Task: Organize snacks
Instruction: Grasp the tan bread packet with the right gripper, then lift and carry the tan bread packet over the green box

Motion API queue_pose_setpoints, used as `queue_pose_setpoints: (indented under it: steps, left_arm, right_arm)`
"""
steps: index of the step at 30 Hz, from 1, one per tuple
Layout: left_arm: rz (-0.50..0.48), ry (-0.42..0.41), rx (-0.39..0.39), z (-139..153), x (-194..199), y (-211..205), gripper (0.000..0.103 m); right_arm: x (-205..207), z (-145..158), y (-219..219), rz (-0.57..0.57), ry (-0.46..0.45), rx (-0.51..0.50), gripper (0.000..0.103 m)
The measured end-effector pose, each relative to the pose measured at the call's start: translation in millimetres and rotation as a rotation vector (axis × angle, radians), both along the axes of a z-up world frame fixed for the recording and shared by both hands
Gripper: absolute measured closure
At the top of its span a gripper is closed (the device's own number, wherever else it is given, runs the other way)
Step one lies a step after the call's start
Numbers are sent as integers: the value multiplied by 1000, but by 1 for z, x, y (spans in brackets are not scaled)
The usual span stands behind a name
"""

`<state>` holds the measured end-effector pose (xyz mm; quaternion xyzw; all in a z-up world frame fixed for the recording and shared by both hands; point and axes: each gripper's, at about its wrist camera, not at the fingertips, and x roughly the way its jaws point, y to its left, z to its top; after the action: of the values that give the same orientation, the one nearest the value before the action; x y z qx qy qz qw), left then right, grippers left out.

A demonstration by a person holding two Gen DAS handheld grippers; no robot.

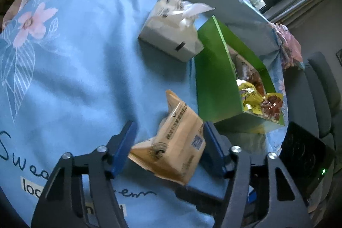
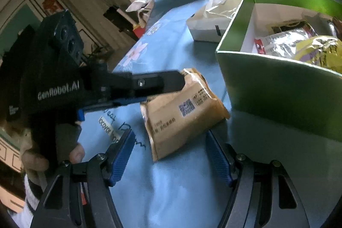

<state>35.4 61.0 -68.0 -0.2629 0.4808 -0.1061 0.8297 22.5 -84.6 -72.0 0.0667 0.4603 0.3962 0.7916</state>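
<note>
A tan snack packet [image 1: 177, 142] lies on the blue flowered cloth [image 1: 85, 57], between the open blue-padded fingers of my left gripper [image 1: 170, 138]. In the right wrist view the same packet [image 2: 181, 112] lies beside the green box [image 2: 277, 87], with the left gripper [image 2: 149, 84] reaching over its far end. My right gripper [image 2: 171, 149] is open and empty, just short of the packet's near edge. The green box [image 1: 215, 78] holds several snack packets, yellow [image 1: 250, 95] and silver [image 2: 284, 44].
A white tissue box [image 1: 171, 33] with a tissue sticking out stands on the cloth behind the green box; it also shows in the right wrist view [image 2: 211, 22]. A black device [image 1: 303, 155] sits at the table's right edge. Grey chairs [image 1: 320, 87] stand beyond.
</note>
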Motion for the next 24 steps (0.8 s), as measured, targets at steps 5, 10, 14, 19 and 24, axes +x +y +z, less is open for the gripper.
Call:
queue_pose_setpoints:
  steps: [5, 10, 14, 19, 24]
  left_arm:
    - [-8, 34, -17, -6, -4, 3, 57]
    - [-26, 28, 27, 2, -15, -4, 58]
    - [-34, 26, 37, 7, -25, -6, 58]
    - [-54, -13, 66, 20, -46, -16, 58]
    - [-74, -60, 81, 34, -60, -29, 58]
  right_arm:
    - [5, -2, -1, 10, -16, -21, 50]
    - [-1, 0, 2, 45, -31, -30, 59]
    - [-11, 3, 0, 50, -42, -15, 60]
    - [-24, 11, -3, 65, -59, 9, 60]
    - [-36, 23, -16, 57, -84, 31, 60]
